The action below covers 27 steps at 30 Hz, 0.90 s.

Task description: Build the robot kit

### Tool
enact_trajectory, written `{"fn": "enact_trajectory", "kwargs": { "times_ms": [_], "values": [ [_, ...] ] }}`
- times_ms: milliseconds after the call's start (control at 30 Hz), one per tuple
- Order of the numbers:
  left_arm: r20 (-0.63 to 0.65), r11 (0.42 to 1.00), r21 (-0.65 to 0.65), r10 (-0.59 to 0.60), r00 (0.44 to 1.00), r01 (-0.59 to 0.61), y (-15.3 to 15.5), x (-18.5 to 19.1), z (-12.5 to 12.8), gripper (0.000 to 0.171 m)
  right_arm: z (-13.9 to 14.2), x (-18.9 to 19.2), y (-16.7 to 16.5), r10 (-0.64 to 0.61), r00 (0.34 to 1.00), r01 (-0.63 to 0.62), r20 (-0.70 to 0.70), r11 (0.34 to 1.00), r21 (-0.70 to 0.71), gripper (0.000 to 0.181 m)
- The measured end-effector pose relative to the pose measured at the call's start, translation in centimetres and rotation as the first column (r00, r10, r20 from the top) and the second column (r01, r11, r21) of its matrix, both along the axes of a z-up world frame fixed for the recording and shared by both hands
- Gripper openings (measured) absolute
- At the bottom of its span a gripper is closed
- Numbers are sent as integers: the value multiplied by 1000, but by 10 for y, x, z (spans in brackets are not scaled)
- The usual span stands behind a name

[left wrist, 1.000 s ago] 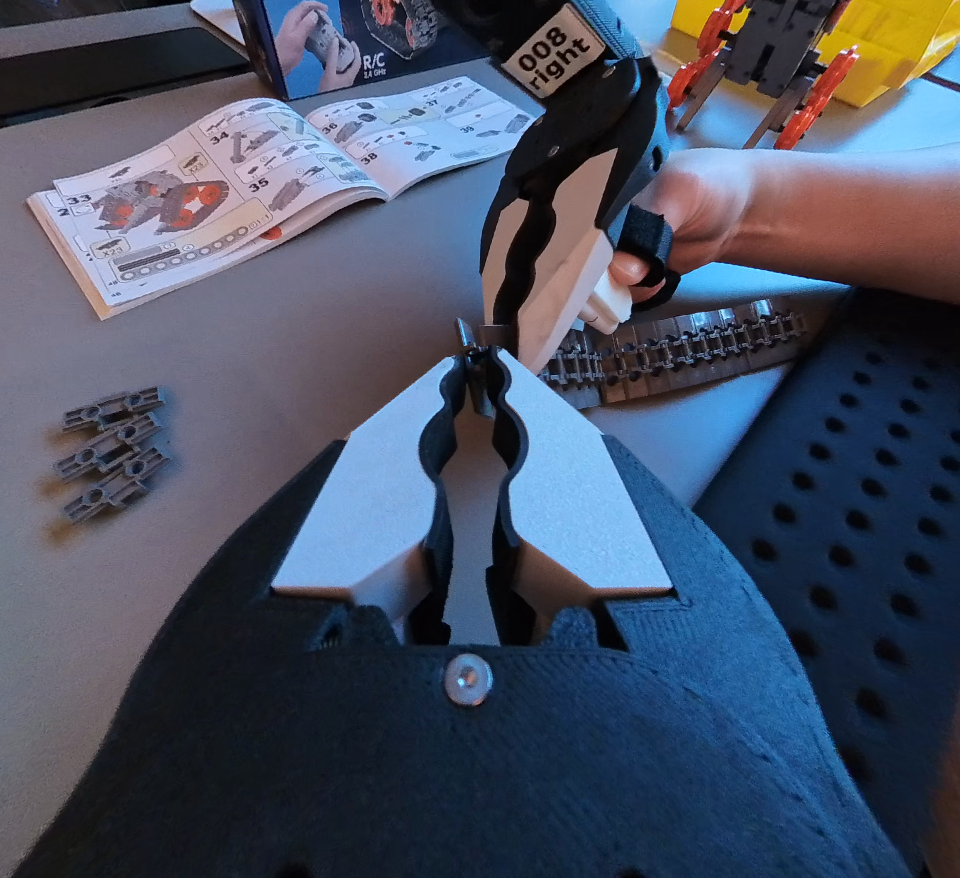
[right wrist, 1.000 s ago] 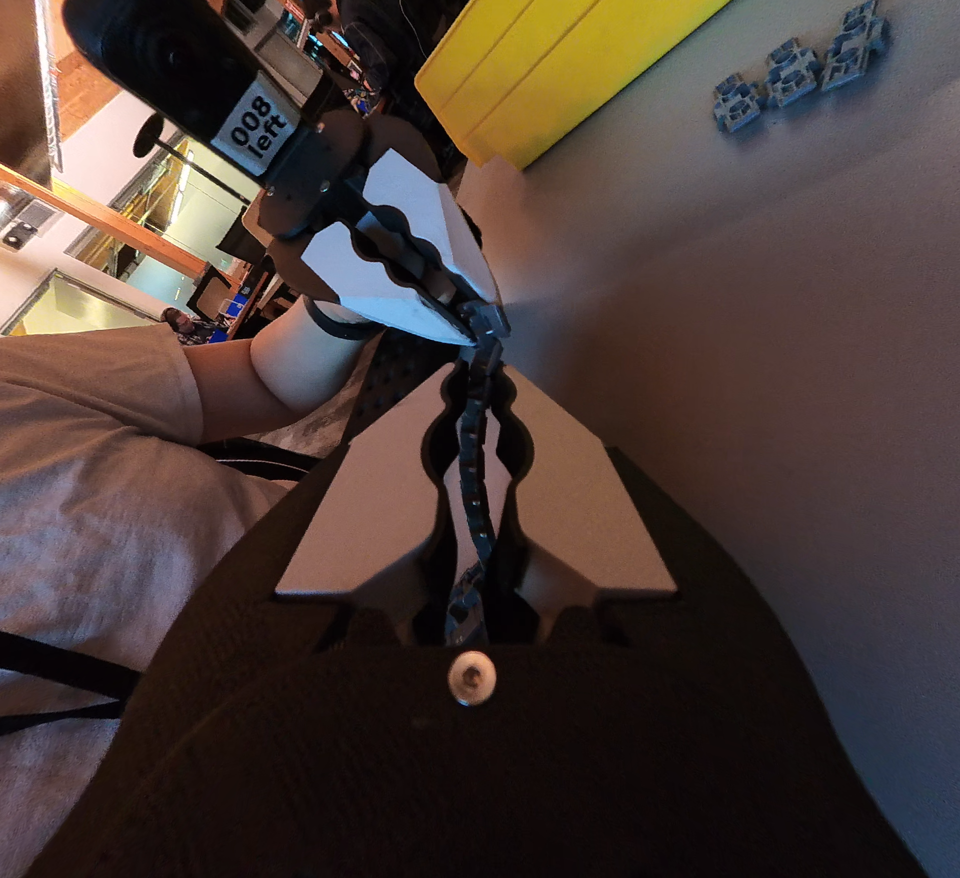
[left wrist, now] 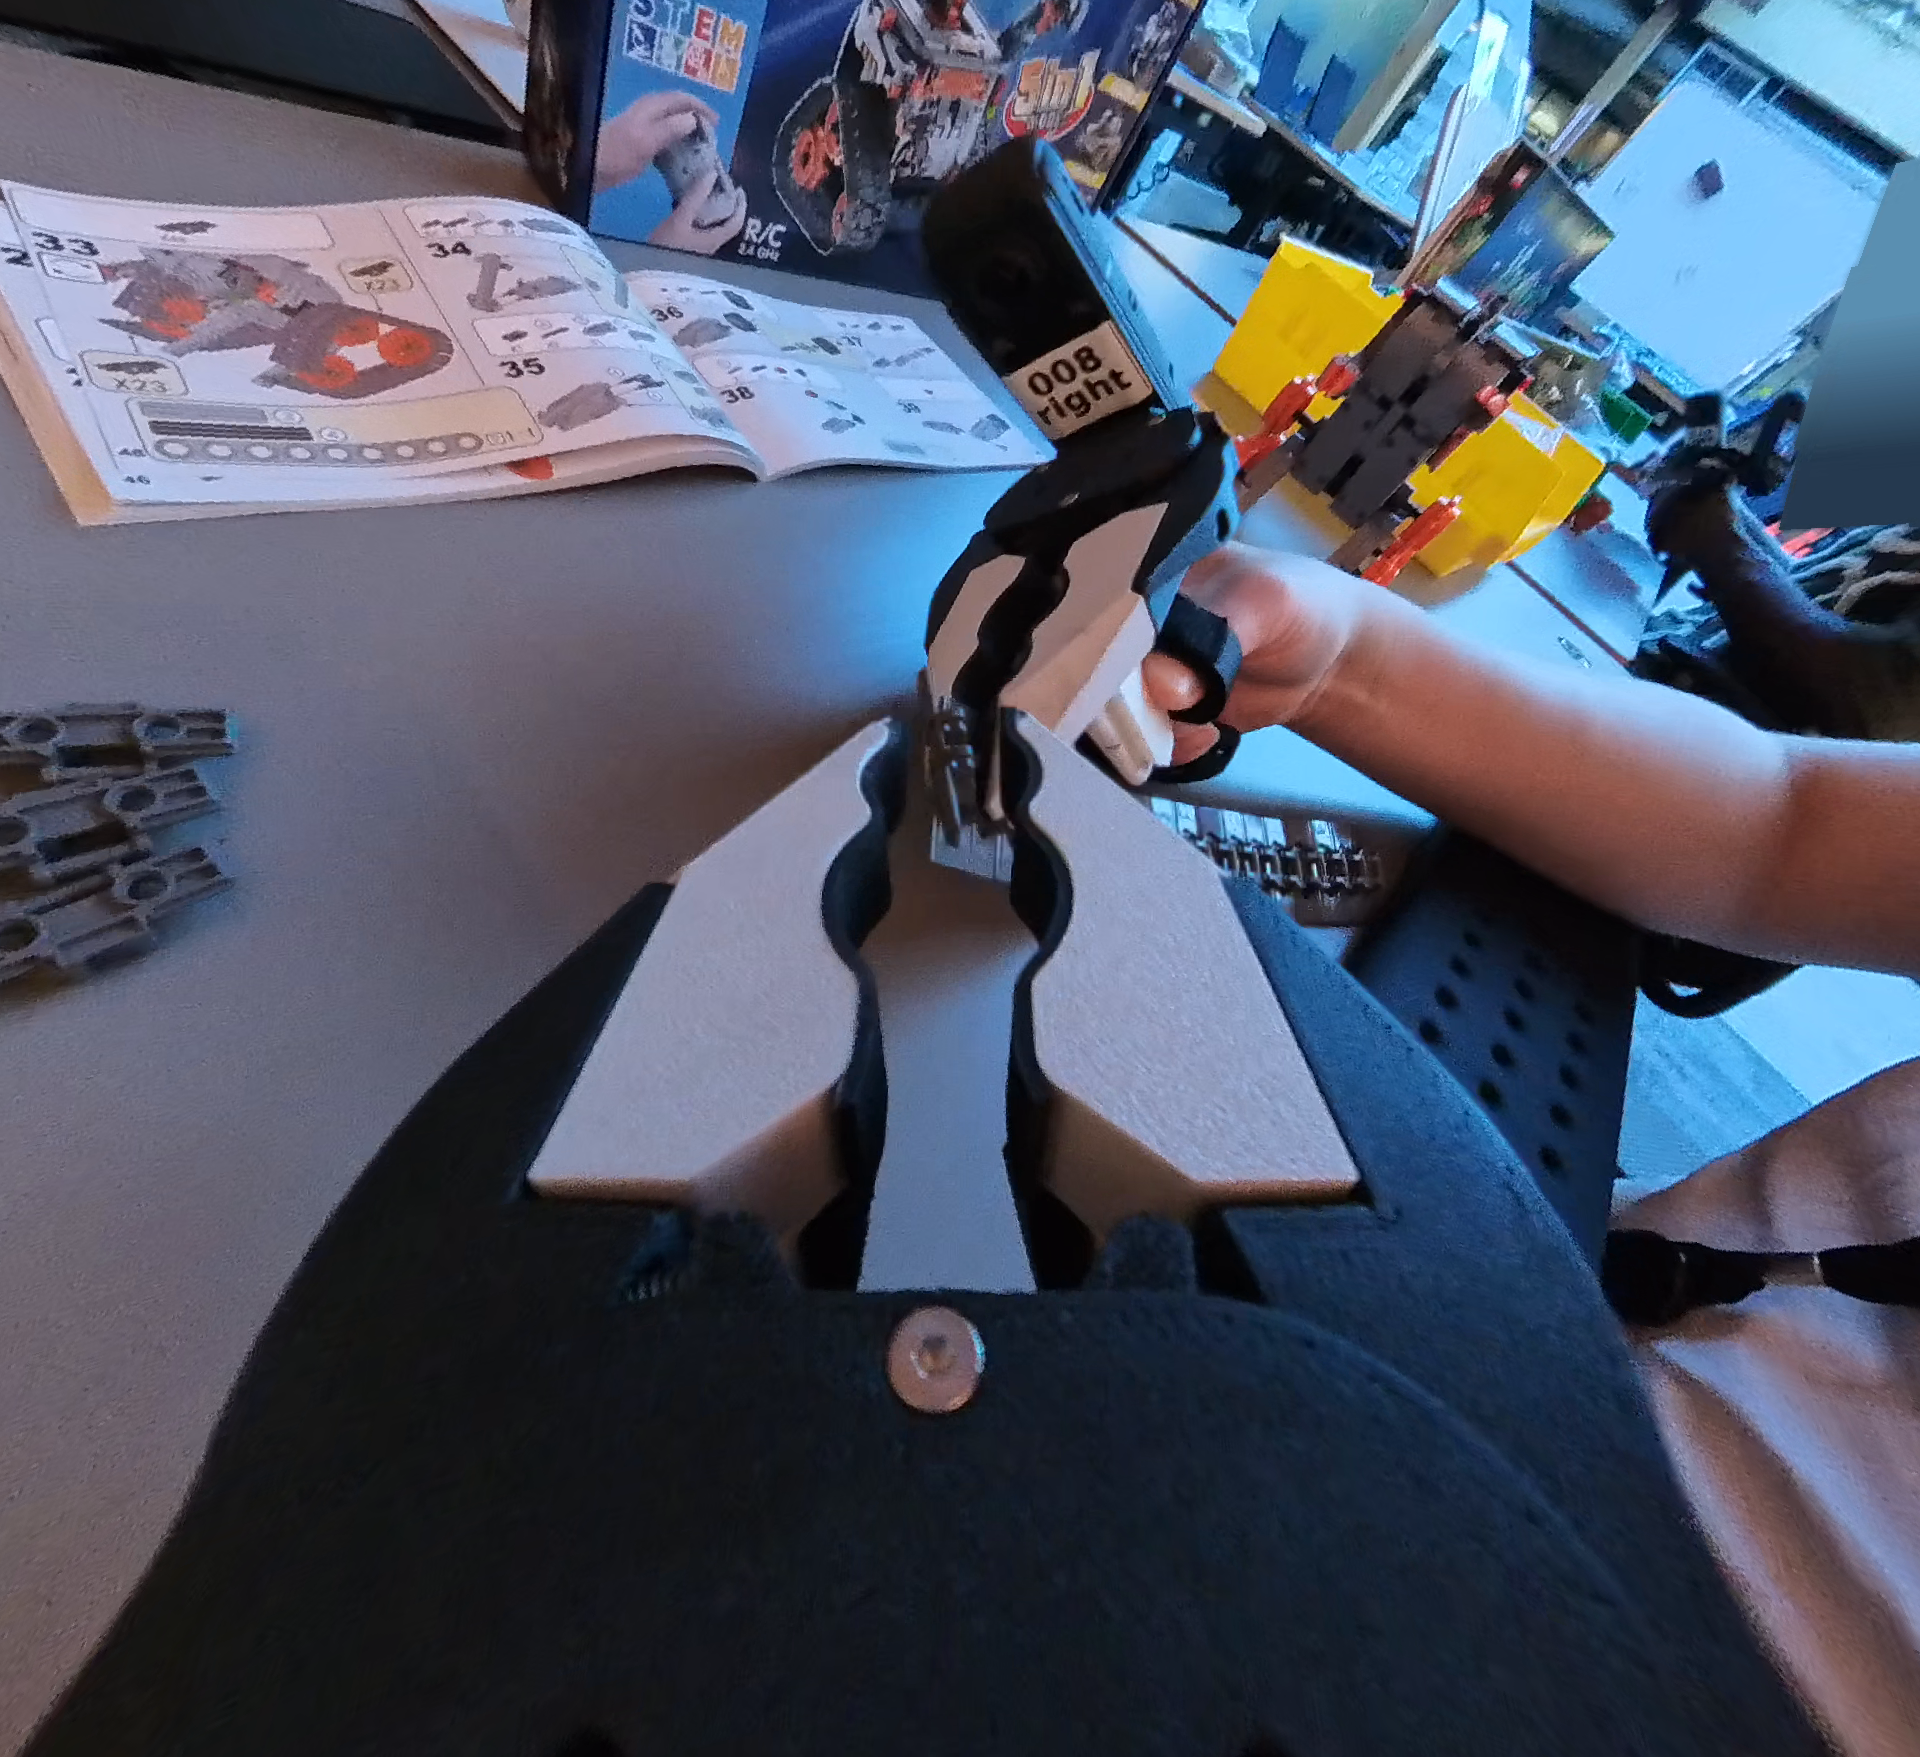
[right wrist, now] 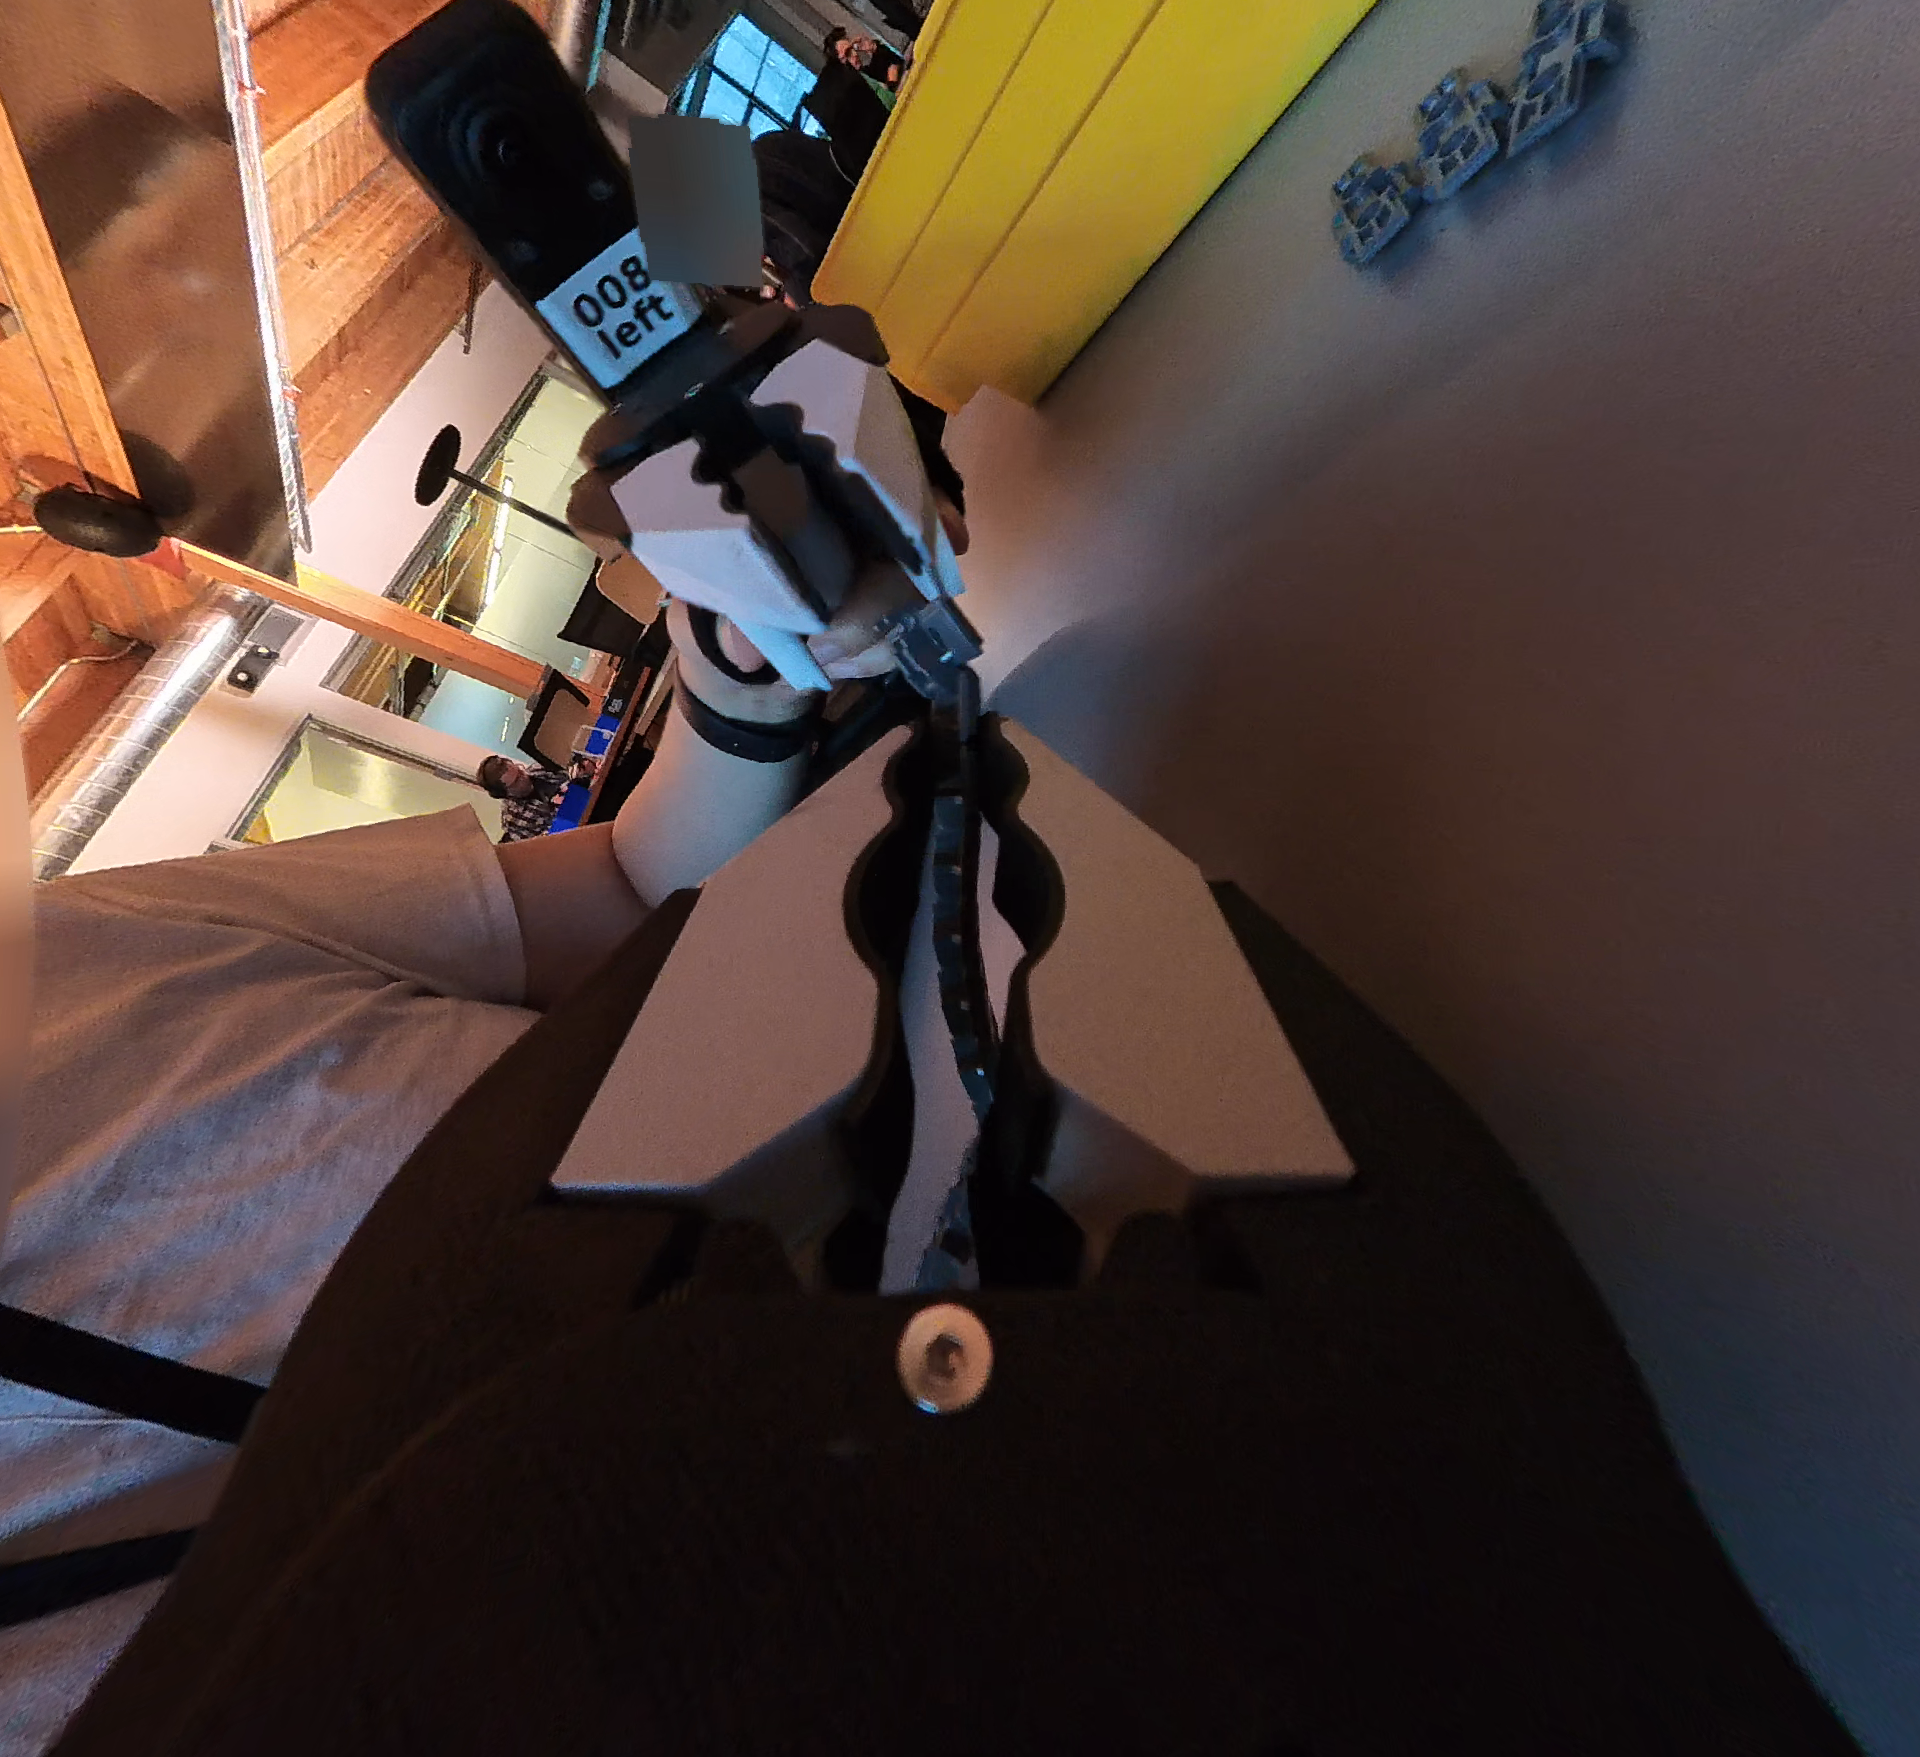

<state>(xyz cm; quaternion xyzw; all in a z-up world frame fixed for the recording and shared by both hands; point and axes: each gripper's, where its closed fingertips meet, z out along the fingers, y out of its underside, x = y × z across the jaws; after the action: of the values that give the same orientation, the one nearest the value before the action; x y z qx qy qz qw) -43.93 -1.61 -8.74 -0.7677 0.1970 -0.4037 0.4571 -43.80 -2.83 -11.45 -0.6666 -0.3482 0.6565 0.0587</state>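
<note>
Two grippers meet above the table's (left wrist: 520, 668) near edge: my right gripper (right wrist: 951, 751) is clamped on the track chain (right wrist: 961, 928), my left gripper (left wrist: 951, 772) pinches its end link (left wrist: 961, 803). Only the left view shows the manual (left wrist: 416, 357).

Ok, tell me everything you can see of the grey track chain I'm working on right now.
The track chain is a strip of small dark grey plastic links hinged end to end. The right tool is shut on it, the chain running back between its fingers. The chain's free end, a lighter grey link, sits between the tips of the left tool, lifted above the grey table. More of the chain trails behind the right tool.
</note>
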Motion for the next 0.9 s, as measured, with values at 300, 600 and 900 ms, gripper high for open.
{"fn": "enact_trajectory", "kwargs": {
  "times_ms": [300,600,900],
  "values": [
    [-124,1000,-6,-11,992,10,-1,5,-11,15,-3,-1,-1,8,1000,-8,16,1000,2,7],
    [-148,999,-32,-9,989,4,-2,4,-16,6,-4,-1,-1,6,1000,-6,27,1000,4,7],
    [-143,1000,-4,-8,990,7,-3,6,-15,6,0,0,-1,-4,1000,4,3,1000,30,6]
  ]
}}
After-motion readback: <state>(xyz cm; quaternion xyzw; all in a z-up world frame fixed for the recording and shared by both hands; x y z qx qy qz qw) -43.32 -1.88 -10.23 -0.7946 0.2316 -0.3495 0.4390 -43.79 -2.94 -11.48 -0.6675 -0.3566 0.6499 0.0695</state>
